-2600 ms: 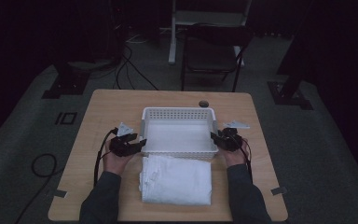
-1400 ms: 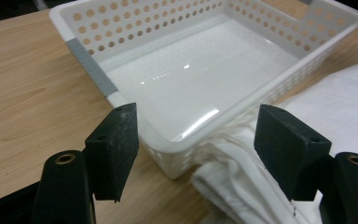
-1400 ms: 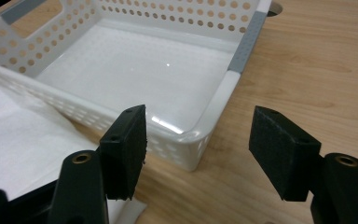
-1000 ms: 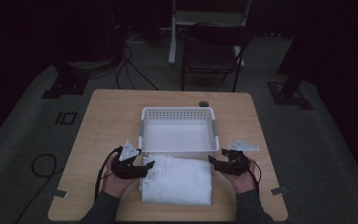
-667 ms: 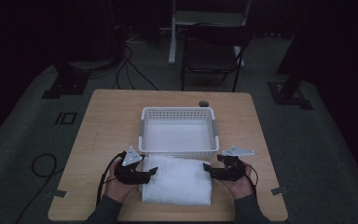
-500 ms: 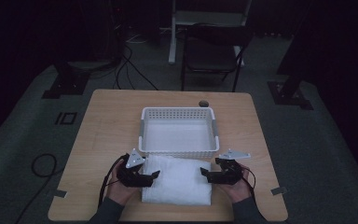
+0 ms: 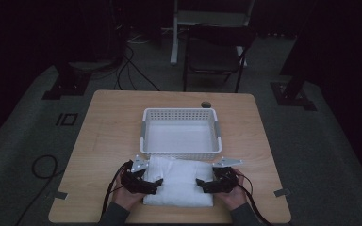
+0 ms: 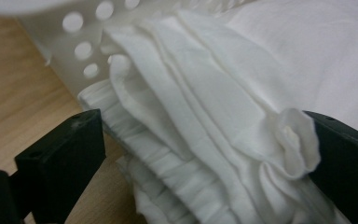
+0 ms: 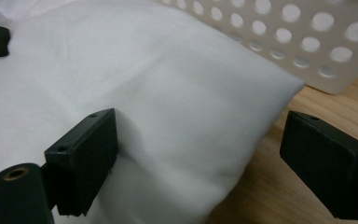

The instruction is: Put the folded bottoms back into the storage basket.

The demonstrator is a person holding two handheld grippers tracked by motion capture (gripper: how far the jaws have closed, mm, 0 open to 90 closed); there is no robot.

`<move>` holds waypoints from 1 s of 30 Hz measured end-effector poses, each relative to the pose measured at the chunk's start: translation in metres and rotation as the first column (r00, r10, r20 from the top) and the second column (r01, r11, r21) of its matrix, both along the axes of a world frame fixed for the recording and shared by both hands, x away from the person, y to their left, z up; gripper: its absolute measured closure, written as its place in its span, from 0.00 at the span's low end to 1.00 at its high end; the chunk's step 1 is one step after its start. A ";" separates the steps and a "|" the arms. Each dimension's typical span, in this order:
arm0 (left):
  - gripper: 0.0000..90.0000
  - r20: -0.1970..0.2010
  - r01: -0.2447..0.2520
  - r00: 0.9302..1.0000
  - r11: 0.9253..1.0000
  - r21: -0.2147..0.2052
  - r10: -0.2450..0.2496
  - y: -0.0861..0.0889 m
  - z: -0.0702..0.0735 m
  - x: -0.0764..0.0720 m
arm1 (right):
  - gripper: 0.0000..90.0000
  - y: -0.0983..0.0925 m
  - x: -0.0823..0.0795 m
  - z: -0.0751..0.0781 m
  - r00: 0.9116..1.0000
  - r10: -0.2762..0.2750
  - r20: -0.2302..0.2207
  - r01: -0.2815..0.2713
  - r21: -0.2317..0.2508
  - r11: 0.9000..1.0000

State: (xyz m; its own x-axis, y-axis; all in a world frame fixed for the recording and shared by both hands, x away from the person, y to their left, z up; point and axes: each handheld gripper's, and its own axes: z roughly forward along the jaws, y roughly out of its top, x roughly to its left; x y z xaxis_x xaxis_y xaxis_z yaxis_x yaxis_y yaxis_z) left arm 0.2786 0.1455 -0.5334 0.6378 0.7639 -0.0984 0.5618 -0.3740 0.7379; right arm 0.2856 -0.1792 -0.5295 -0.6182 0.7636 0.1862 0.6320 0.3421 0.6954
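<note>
Both hands have pulled back from the sides of the white basket (image 7: 179, 133) toward the person and moved inward, and they now sit at the two ends of the folded white cloth (image 7: 179, 181), which lies on the table (image 7: 113, 117) just in front of the basket, touching its near wall. The basket has not moved. The left gripper (image 7: 152, 184) has its fingers (image 8: 60, 163) spread apart with the layered left edge of the cloth between them; one fold is bunched against the far finger. The right gripper (image 7: 202, 184) is likewise open, one finger (image 9: 86, 156) pressing on top of the cloth, the other over bare table beside its right edge. A dark chair (image 7: 214, 52) stands beyond the table.
</note>
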 end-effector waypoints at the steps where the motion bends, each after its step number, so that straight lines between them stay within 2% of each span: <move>1: 0.02 0.000 0.001 1.000 1.000 -0.005 -0.001 0.000 -0.002 0.001 | 0.12 0.000 0.001 -0.002 1.000 -0.002 -0.012 0.002 0.003 1.000; 3: 0.02 0.002 0.005 1.000 1.000 -0.013 -0.005 0.001 -0.005 0.002 | 0.12 0.000 0.005 -0.006 1.000 0.000 -0.031 0.000 0.009 1.000; 6: 0.00 -0.016 0.005 1.000 1.000 -0.025 -0.005 0.001 -0.009 0.006 | 0.11 0.001 0.010 -0.011 0.999 -0.001 -0.047 0.001 0.015 1.000; 7: 0.00 -0.030 0.003 1.000 0.999 -0.040 -0.004 0.002 -0.011 0.008 | 0.11 0.001 0.010 -0.011 0.999 -0.001 -0.047 0.001 0.015 1.000; 8: 0.00 -0.068 0.005 0.998 0.997 -0.079 -0.010 0.005 -0.015 0.013 | 0.11 0.001 0.014 -0.013 0.998 0.001 -0.059 0.000 0.026 1.000; 9: 0.00 -0.068 0.005 0.998 0.997 -0.079 -0.010 0.005 -0.015 0.013 | 0.11 0.000 0.015 -0.014 0.998 0.002 -0.065 0.001 0.035 0.999; 10: 0.00 -0.089 0.006 0.996 0.994 -0.112 -0.016 0.008 -0.018 0.015 | 0.11 0.000 0.016 -0.015 0.998 0.006 -0.069 -0.003 0.042 0.999; 11: 0.00 -0.096 0.006 0.995 0.992 -0.123 -0.018 0.009 -0.019 0.016 | 0.11 -0.001 0.017 -0.016 0.997 0.010 -0.071 -0.006 0.051 0.999; 14: 0.00 -0.105 0.007 0.994 0.990 -0.138 -0.022 0.009 -0.021 0.017 | 0.11 -0.003 0.020 -0.019 0.996 0.019 -0.090 -0.012 0.079 0.997; 16: 0.00 -0.128 0.011 0.991 0.988 -0.156 -0.031 0.009 -0.023 0.020 | 0.11 -0.005 0.021 -0.020 0.995 0.020 -0.093 -0.011 0.093 0.996; 18: 0.00 -0.119 0.028 0.992 0.986 -0.163 -0.048 0.010 -0.024 0.021 | 0.12 -0.005 0.022 -0.020 0.995 0.024 -0.093 -0.015 0.095 0.995; 21: 0.00 -0.116 0.040 0.991 0.985 -0.171 -0.060 0.010 -0.025 0.022 | 0.18 -0.006 0.023 -0.021 0.994 0.049 -0.095 -0.038 0.115 0.993; 24: 0.00 -0.121 0.051 0.990 0.983 -0.178 -0.074 0.010 -0.024 0.023 | 0.29 -0.006 0.023 -0.021 0.991 0.081 -0.110 -0.065 0.145 0.987; 28: 0.08 -0.147 0.067 0.984 0.977 -0.200 -0.098 0.009 -0.022 0.023 | 0.40 -0.008 0.025 -0.022 0.984 0.109 -0.143 -0.081 0.184 0.980; 30: 0.17 -0.167 0.067 0.980 0.975 -0.210 -0.103 0.009 -0.021 0.023 | 0.46 -0.008 0.025 -0.022 0.981 0.115 -0.158 -0.082 0.199 0.977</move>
State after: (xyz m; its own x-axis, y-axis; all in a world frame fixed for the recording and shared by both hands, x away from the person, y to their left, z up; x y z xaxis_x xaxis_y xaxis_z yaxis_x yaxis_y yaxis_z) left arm 0.3017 0.1545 -0.5546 0.6583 0.6600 -0.3621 0.6623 -0.2790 0.6954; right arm 0.3108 -0.1869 -0.5516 -0.6363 0.6407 0.4297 0.7148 0.2800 0.6408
